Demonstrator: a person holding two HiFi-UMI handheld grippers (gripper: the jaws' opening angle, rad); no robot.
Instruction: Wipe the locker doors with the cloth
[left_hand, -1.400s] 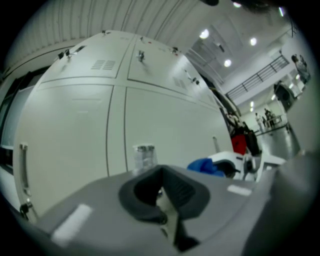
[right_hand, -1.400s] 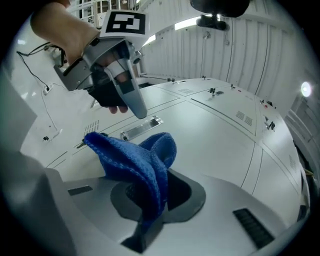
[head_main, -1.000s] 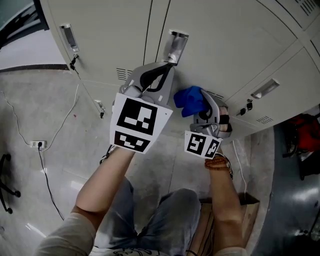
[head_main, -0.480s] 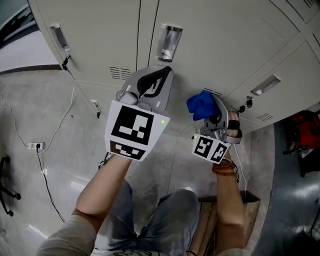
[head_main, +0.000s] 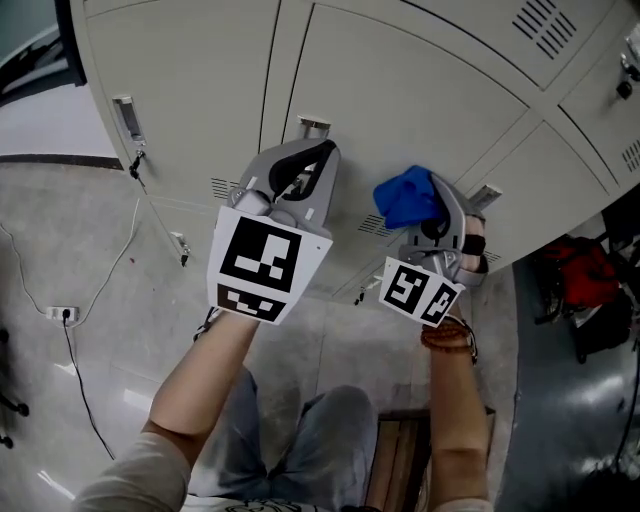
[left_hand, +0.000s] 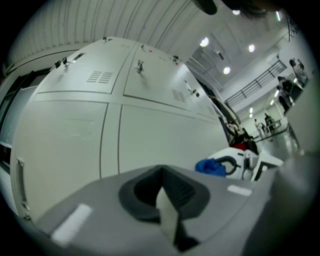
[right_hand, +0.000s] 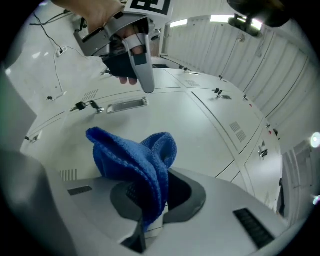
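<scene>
Right gripper (head_main: 432, 222): clenched on the blue cloth (head_main: 405, 197). A bunched wad stands proud of the jaws, so the fabric, not the plastic, would meet the metal.
Cloth position: up at the locker doors (head_main: 400, 90), close in front of one panel. I cannot tell whether it is touching.
Left gripper (head_main: 305, 165): jaws closed together on nothing, held up alongside near the door face. My guess is that it is only keeping out of the wiping path.
Surface: pale grey painted steel, smooth and flat, broken by vent slots (head_main: 545, 28) and a handle recess (head_main: 127, 118). The cloth should glide but could snag on those.
Room: polished grey floor (head_main: 90, 230) below, with a cable (head_main: 75, 365) running from a socket (head_main: 62, 314). Bright ceiling lights show in the left gripper view.
</scene>
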